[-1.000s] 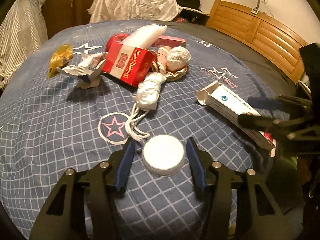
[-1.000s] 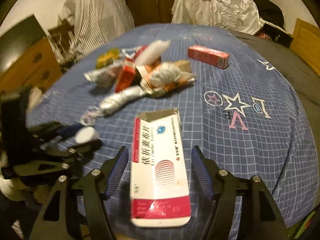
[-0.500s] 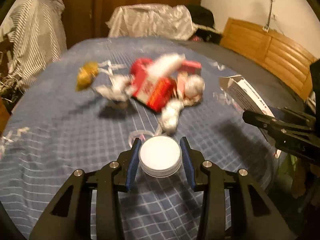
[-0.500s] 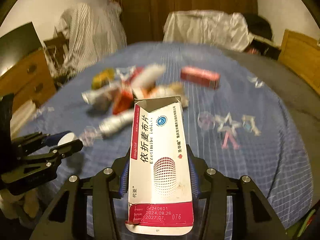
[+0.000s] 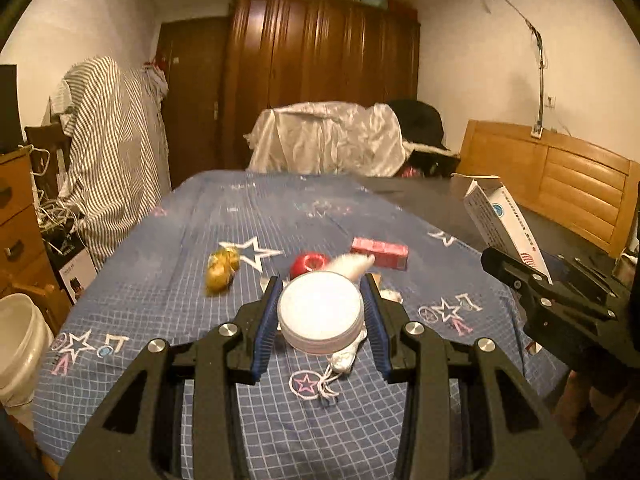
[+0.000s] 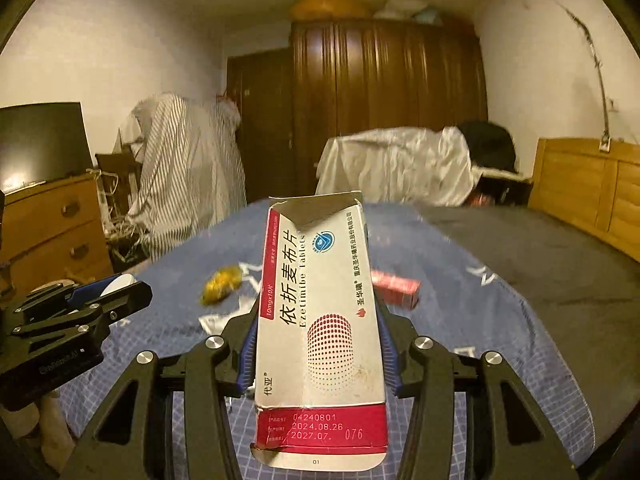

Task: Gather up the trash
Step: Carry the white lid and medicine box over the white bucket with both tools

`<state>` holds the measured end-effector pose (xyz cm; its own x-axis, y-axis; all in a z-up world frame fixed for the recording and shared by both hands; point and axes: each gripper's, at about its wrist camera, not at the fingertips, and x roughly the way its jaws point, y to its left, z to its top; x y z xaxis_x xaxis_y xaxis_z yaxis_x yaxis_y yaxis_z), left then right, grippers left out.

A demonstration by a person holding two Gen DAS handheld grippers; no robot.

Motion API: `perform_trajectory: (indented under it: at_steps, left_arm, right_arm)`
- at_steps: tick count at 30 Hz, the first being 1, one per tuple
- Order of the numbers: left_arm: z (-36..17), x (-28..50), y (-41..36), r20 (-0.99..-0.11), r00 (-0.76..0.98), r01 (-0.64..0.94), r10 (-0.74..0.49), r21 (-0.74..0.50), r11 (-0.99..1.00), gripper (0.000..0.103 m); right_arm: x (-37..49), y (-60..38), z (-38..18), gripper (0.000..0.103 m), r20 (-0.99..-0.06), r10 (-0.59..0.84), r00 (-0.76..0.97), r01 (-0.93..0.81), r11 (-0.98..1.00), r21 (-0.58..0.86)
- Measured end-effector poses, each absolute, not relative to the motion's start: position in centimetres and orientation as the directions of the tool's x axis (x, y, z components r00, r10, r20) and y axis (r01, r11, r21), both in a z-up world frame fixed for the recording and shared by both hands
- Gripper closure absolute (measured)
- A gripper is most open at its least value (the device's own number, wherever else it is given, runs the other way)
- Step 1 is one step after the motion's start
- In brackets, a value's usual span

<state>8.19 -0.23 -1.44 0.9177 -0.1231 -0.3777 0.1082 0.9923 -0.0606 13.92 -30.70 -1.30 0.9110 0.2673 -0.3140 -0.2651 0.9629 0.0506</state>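
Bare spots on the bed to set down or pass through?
Bare: the near-left checked cover before the yellow wrapper; the far cover behind the red box; the dark blanket on the right. Crowded: the middle, around the red round item and string-tied bundle.

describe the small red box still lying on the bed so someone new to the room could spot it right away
Start at the blue checked bedspread with star prints, in front of the dark wooden wardrobe. The red box lies flat towards the right side of the trash cluster, just beyond the red apple-like object. It is the only long rectangular carton there; the yellow wrapper to its left is crumpled.
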Motion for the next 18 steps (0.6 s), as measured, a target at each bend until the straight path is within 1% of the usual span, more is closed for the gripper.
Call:
perform_trajectory:
  at_steps: [10, 13, 18]
  left_arm:
    - [-0.5, 7.2, 0.4, -0.36, 0.925, 0.101, -0.119, -0.07, 0.992, 0.065]
    - [0.0, 7.1, 1.7, -0.356, 0.93, 0.074, -0.095, -0.072, 0.995, 0.065]
    - [1.0, 6.7, 6.1, -0.344, 0.939, -0.01, -0.018, -0.079, 0.997, 0.065]
  right_arm:
    - [12.9, -30.2, 0.1, 0.053, -0.314, 0.295, 0.903, -0.298, 0.954, 0.039]
    - [13.2, -28.7, 0.7, 0.053, -0.316, 0.328, 0.89, -0.334, 0.942, 0.038]
    - [14.1, -24.3, 2.2, 0.053, -0.322, 0.419, 0.849, -0.428, 0.903, 0.045]
